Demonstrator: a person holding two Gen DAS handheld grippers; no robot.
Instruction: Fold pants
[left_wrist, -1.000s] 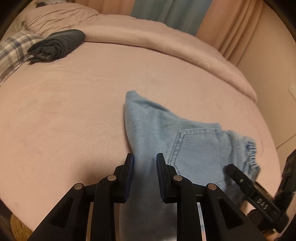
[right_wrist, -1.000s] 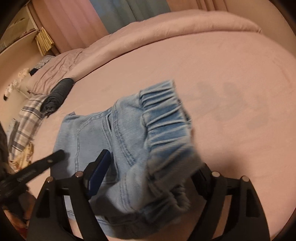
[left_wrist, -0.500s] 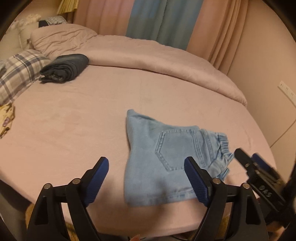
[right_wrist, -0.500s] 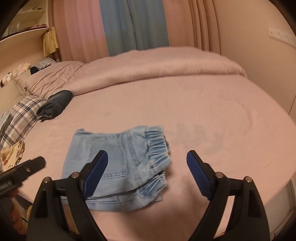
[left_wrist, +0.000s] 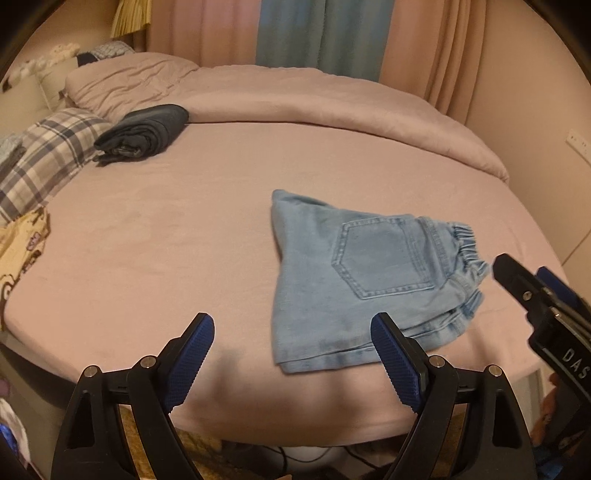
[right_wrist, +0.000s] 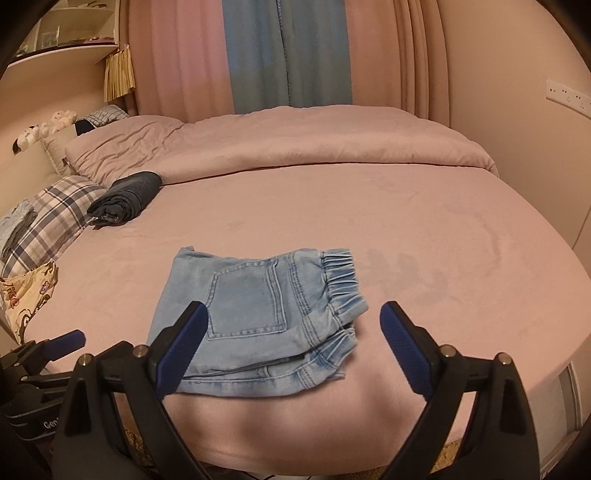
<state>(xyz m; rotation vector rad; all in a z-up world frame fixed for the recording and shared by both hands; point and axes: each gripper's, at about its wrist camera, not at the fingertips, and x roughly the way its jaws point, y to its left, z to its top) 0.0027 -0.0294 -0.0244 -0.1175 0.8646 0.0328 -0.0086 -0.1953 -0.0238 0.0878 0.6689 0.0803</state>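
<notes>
Light blue denim pants (left_wrist: 362, 280) lie folded into a compact stack on the pink bed (left_wrist: 192, 221), back pocket up, elastic waistband to the right. They also show in the right wrist view (right_wrist: 258, 317). My left gripper (left_wrist: 291, 354) is open and empty, held back above the bed's near edge, left of the pants. My right gripper (right_wrist: 293, 343) is open and empty, held back over the pants' near edge. The right gripper also shows at the right of the left wrist view (left_wrist: 535, 291).
A rolled dark garment (left_wrist: 144, 133) lies at the far left beside a plaid pillow (left_wrist: 48, 158). A yellow printed cloth (left_wrist: 22, 243) lies at the left edge. A bunched pink duvet (right_wrist: 295, 144) runs along the back. Curtains and a wall stand behind.
Both grippers have let go of the pants, opened wide and pulled back from the bed. The pants now lie flat and folded.
</notes>
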